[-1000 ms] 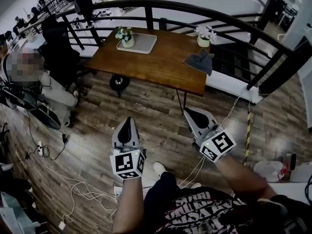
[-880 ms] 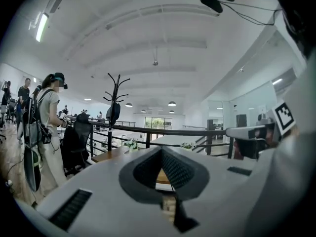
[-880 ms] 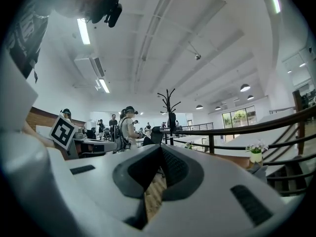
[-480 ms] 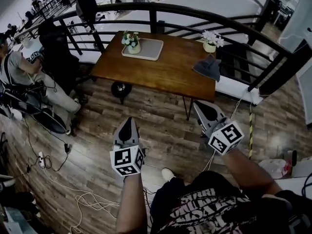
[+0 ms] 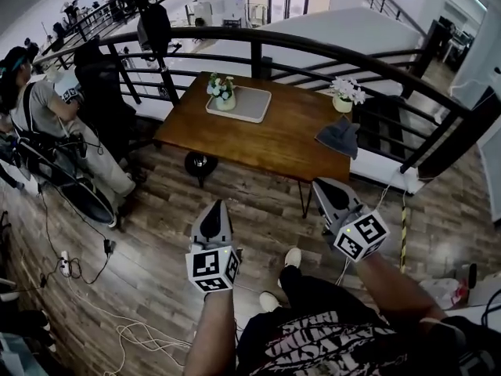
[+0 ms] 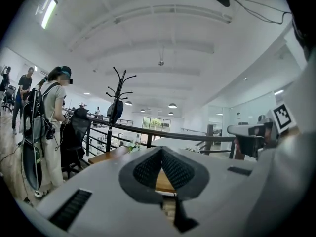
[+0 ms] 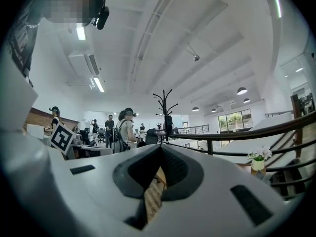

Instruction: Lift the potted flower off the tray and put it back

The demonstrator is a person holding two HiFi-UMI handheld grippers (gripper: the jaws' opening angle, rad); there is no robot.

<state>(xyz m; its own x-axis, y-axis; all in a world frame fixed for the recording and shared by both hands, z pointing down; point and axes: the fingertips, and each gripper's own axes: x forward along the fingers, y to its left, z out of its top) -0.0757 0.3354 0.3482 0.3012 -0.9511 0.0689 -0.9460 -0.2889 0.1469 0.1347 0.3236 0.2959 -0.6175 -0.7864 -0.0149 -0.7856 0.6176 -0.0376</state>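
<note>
Wooden tabletop (image 5: 266, 135), well ahead of the left tongs (image 5: 217, 207) and right tongs (image 5: 321, 187), both clenched and empty, carries the tray (image 5: 252, 105) with the potted flower (image 5: 222, 91) standing on it, so lifting and replacing apparently remain undone.

Wood table (image 5: 266, 135) against black railing (image 5: 313, 49). At its right end: white-flower pot (image 5: 344, 96), with grey cloth (image 5: 339, 138) near it at the table edge. Black chair (image 5: 102, 92) and a person (image 5: 47, 116) left of the table. Coat rack (image 5: 153, 22) by the railing. Cables (image 5: 86, 265) on plank floor (image 5: 258, 202), lower left.
</note>
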